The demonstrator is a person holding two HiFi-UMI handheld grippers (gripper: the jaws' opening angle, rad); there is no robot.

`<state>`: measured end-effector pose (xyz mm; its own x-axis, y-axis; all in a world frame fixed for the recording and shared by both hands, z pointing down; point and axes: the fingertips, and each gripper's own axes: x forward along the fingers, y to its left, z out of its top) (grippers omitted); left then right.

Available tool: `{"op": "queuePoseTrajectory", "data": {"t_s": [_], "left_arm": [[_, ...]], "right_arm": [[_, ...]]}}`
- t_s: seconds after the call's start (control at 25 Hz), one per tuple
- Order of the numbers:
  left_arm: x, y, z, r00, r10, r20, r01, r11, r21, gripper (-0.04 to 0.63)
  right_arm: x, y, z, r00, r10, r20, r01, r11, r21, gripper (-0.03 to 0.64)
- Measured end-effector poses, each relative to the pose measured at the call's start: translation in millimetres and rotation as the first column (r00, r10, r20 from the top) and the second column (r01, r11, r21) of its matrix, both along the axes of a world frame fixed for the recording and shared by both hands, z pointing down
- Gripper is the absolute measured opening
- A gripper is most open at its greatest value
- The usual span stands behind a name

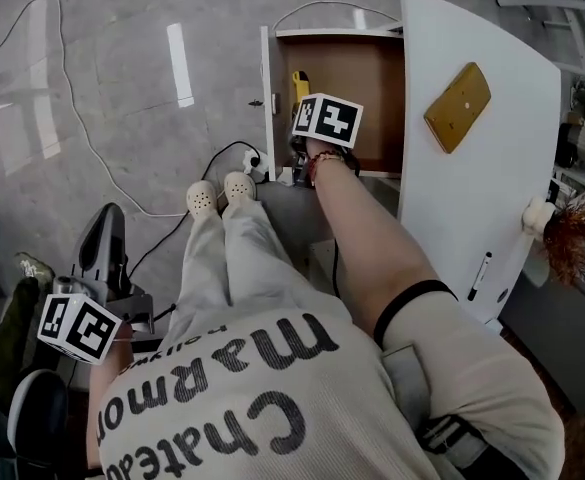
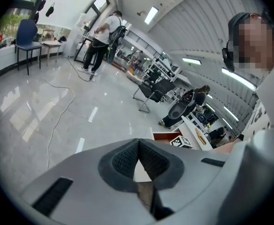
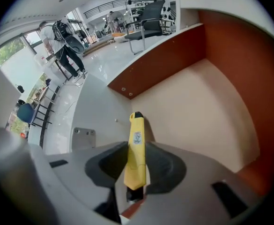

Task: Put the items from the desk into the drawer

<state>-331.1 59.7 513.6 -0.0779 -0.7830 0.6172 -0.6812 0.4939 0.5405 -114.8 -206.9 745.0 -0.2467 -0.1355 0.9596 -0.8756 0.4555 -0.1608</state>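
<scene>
Below the head camera, your right claw [image 1: 302,108] hangs over the open drawer [image 1: 372,53], clamped on a yellow utility knife [image 1: 299,81]. To the right of that claw lies the white worktop [image 1: 492,198]. It carries a tan flat item [image 1: 458,106] and, further off, a pen [image 1: 480,276]. Your left claw [image 1: 92,318] sits low at your left side, well apart from the drawer.

Left gripper view: the jaws stand together with nothing between them.

Right gripper view: the pads press on the knife [image 3: 137,144] near its rear end, and most of the body projects ahead of the claw. The bare drawer floor [image 3: 193,111] lies ahead of the tip. A brown wall [image 3: 230,55] rises to the claw's right, and the white side wall [image 3: 99,111] runs just left of the tip.

Handling: treat the knife as light and stiff, with a smooth plastic case. Held this close to one end, it may pivot in the pads. For a steadier hold, grip across the flat sides nearer the middle. Whether the blade is out cannot be told.

Clearance: the floor ahead offers ample open room. The left side wall is the nearest edge, so keep the tip off it.
</scene>
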Motion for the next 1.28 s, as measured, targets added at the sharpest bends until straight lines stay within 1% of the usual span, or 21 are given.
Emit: {"op": "queuePoseTrajectory", "data": {"t_s": [0.24, 0.48, 0.64, 0.84, 0.96, 1.08, 1.2, 1.28], "left_arm": [[3.2, 7.0, 3.5, 0.999, -0.037, 0.018, 0.037, 0.999, -0.014, 0.002], [8.2, 17.0, 3.2, 0.997, -0.065, 0.031, 0.066, 0.997, -0.035, 0.002], [14.2, 24.5, -1.3, 0.996, -0.078, 0.038, 0.08, 0.996, -0.047, 0.002], [17.4, 33.6, 2.2, 0.994, -0.107, 0.036, 0.109, 0.992, -0.059, 0.0], [21.0, 34.0, 0.7, 0.994, -0.1, 0.05, 0.103, 0.993, -0.057, 0.002], [26.2, 35.7, -1.1, 0.994, -0.068, 0.081, 0.073, 0.995, -0.064, 0.0], [30.7, 43.4, -0.9, 0.994, -0.056, 0.095, 0.065, 0.994, -0.09, 0.001], [31.4, 44.9, -1.0, 0.994, -0.06, 0.09, 0.069, 0.993, -0.093, 0.0]], "right_arm": [[7.2, 1.6, 21.6, 1.0, 0.0, -0.022, -0.001, 1.0, -0.019, 0.12], [0.5, 6.0, 37.9, 0.999, -0.041, -0.019, 0.04, 0.999, -0.029, 0.12], [0.3, 9.6, 46.3, 0.999, -0.028, -0.021, 0.027, 0.999, -0.044, 0.12], [6.6, 11.4, 56.0, 0.999, -0.045, -0.03, 0.043, 0.997, -0.061, 0.12], [9.9, 13.6, 62.8, 1.0, -0.011, -0.016, 0.009, 0.996, -0.092, 0.121], [10.7, 8.5, 68.1, 1.0, 0.024, -0.019, -0.026, 0.994, -0.109, 0.12], [13.7, 7.9, 69.6, 0.999, 0.006, -0.039, -0.01, 0.995, -0.099, 0.12], [12.8, 8.5, 69.7, 0.999, -0.003, -0.042, -0.002, 0.995, -0.1, 0.12]]}}
